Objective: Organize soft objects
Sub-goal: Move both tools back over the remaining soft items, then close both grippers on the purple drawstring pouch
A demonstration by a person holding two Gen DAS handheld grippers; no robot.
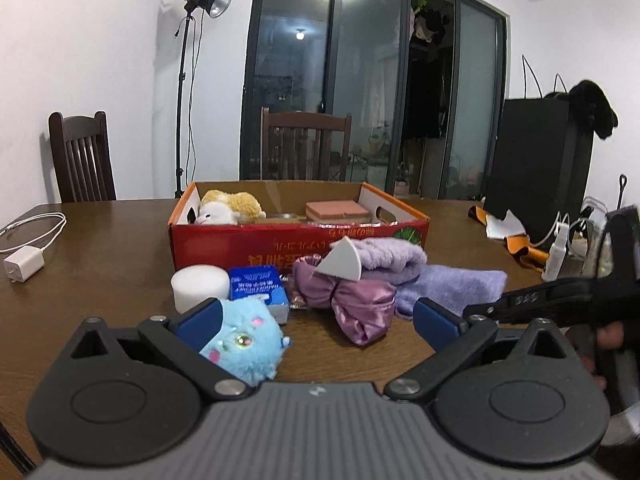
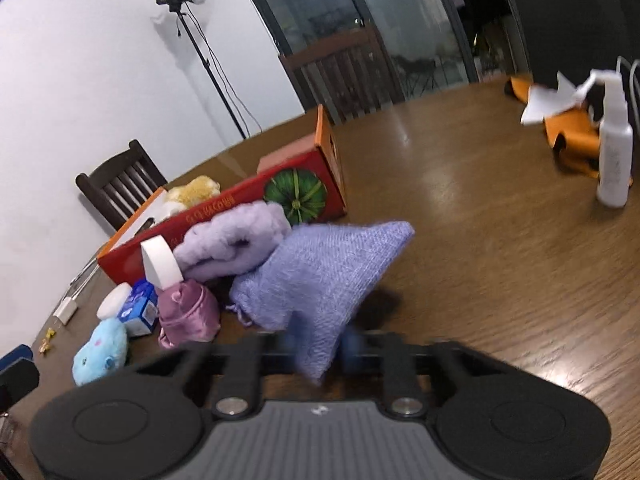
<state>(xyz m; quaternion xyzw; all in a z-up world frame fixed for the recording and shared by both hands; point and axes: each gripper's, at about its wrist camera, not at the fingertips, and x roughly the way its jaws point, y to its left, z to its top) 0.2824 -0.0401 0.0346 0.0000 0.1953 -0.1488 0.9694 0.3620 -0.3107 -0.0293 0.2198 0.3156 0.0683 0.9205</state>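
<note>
My left gripper (image 1: 316, 320) is open; a blue plush toy (image 1: 240, 344) lies against its left finger. Ahead are a satin purple pouch (image 1: 348, 300), a grey wedge sponge (image 1: 342, 266), a rolled lilac towel (image 1: 390, 258) and a flat lilac cloth (image 1: 460, 286). My right gripper (image 2: 320, 350) is shut on that lilac cloth (image 2: 324, 276) and lifts its corner. The red cardboard box (image 1: 300, 240) behind holds a yellow and white plush (image 1: 228, 206) and a pink sponge block (image 1: 336, 210). The box also shows in the right wrist view (image 2: 248, 204).
A white foam cylinder (image 1: 198, 286) and a blue tissue pack (image 1: 260, 286) stand in front of the box. A charger with cable (image 1: 24, 264) lies far left. A white spray bottle (image 2: 614, 148) and orange packaging (image 2: 572, 132) sit at the right. Chairs stand behind the table.
</note>
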